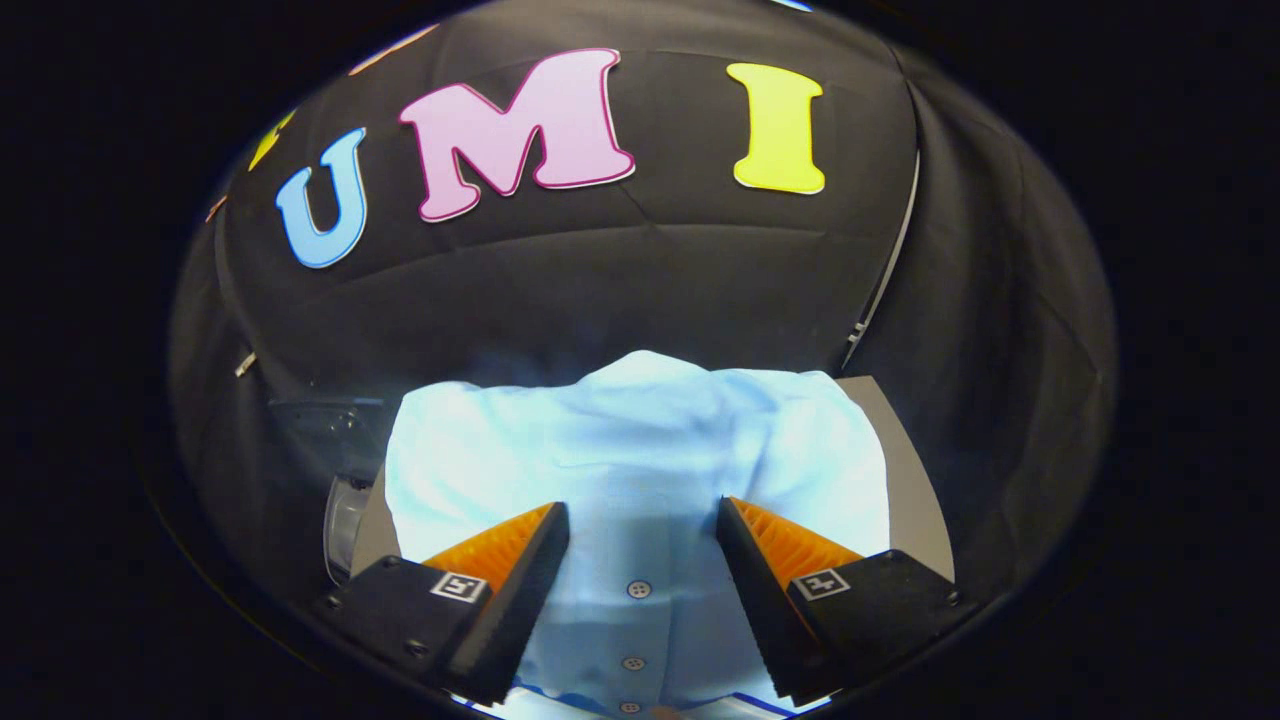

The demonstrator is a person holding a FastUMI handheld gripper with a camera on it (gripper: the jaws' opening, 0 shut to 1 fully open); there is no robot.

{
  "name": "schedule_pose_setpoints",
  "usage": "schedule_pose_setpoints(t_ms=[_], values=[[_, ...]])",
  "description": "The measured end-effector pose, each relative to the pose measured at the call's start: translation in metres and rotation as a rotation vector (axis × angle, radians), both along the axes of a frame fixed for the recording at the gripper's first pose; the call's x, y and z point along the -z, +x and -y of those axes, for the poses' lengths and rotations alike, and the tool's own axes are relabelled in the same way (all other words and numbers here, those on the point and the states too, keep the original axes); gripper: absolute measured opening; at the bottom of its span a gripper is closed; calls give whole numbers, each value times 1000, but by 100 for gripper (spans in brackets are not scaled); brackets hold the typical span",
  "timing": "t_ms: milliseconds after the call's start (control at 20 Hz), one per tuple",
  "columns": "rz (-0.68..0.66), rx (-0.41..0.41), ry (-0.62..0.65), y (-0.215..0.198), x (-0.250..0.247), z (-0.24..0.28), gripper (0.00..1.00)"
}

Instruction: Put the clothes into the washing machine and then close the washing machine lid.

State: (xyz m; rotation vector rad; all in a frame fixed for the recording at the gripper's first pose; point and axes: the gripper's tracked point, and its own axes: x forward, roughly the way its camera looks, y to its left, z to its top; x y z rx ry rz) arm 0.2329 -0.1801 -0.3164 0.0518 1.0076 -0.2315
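A pale blue buttoned shirt [640, 450] lies spread out just ahead of me and under my fingers, its button placket running back between them. My gripper [642, 520] hovers over the shirt with its fingers wide apart and nothing pinched between them. To the left of the shirt, beside my left finger, part of a round clear-and-grey object [345, 520] shows, likely the washing machine, with most of it hidden.
The shirt rests on a light grey surface [905, 480] whose bare strip shows to the right of the cloth. The booth's black cloth wall [640, 280] rises close behind the shirt. A white strip [885, 270] runs down the wall at the right.
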Motion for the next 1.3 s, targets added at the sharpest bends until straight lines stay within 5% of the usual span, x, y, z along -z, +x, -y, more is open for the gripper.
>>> schedule_pose_setpoints(t_ms=[100, 200, 250, 400, 700, 1300], values=[[-5, 2, 3, 4, 1, -3, 82], [10, 32, 34, 4, 0, -2, 56], [12, 30, 43, 2, -1, -2, 36], [30, 39, 71, 0, -4, -2, 11], [116, 18, 55, -1, -44, -7, 11], [416, -39, -32, 5, -206, -49, 11]])
